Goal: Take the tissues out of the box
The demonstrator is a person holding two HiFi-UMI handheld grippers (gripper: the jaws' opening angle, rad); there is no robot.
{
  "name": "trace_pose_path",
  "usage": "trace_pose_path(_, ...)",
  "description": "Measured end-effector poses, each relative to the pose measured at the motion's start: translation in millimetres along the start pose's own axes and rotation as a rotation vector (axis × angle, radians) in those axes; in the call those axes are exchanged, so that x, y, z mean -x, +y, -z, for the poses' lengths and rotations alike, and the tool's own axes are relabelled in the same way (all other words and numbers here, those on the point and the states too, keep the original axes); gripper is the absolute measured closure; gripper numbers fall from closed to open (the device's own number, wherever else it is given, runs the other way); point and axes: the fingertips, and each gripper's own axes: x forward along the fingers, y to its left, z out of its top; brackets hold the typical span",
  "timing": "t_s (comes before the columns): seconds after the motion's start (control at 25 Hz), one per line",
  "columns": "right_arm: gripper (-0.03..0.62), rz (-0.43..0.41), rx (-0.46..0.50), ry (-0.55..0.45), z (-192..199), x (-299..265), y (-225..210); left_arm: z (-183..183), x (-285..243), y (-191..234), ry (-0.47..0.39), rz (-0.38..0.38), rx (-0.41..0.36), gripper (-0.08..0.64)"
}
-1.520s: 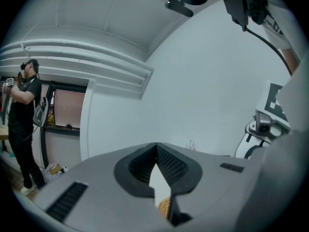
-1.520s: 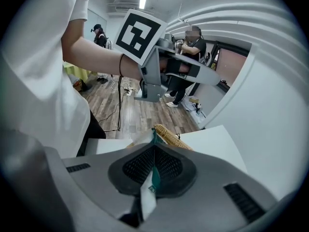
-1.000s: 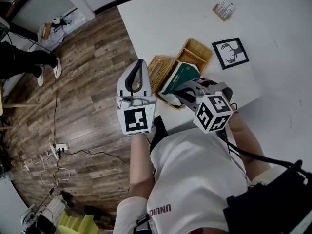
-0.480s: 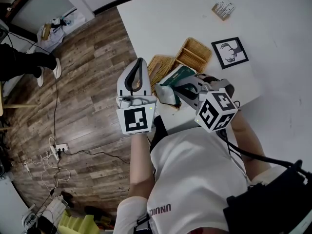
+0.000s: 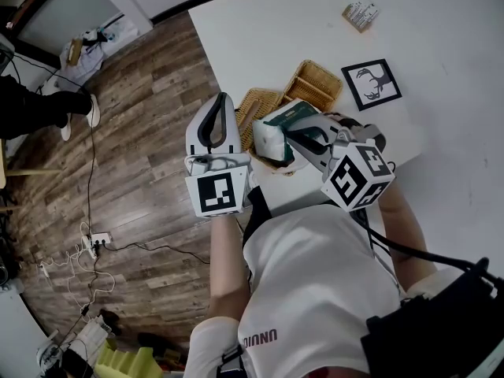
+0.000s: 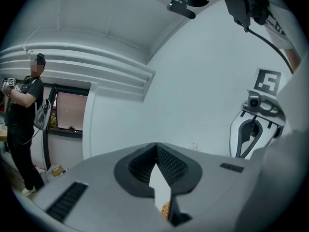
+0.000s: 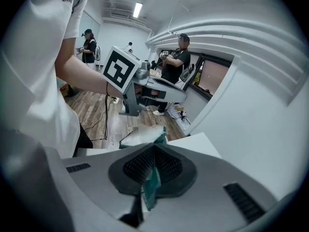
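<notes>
A green and white tissue pack (image 5: 277,135) hangs tilted above the near wicker basket (image 5: 256,105), with my right gripper (image 5: 294,138) shut on its edge. The right gripper view has the green wrapper edge (image 7: 151,183) pinched between the jaws of the right gripper (image 7: 153,151), and the rest of the pack (image 7: 144,135) sticks out beyond them. A second wicker basket (image 5: 316,84) stands just behind the first. My left gripper (image 5: 223,101) is held to the left of the baskets, over the table's edge, shut and holding nothing. In its own view the left gripper (image 6: 156,145) points up at the ceiling.
A black-and-white deer card (image 5: 371,84) lies to the right of the baskets on the white table (image 5: 260,30). A small packet (image 5: 361,14) sits at the far side. Wooden floor (image 5: 134,132) with cables lies to the left. People (image 7: 175,62) stand in the room behind.
My right gripper has lifted the tissue pack up out of the basket and swung it left, toward the left gripper, turning its white side outward. The left gripper has hardly moved.
</notes>
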Motion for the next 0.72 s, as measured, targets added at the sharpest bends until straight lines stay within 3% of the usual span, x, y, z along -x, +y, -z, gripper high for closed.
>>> trace_pose_path(0.72,0.574,0.150,-0.026,-0.007,0,24,-35,1,1,0,0.001,0.008,-0.013,0.546)
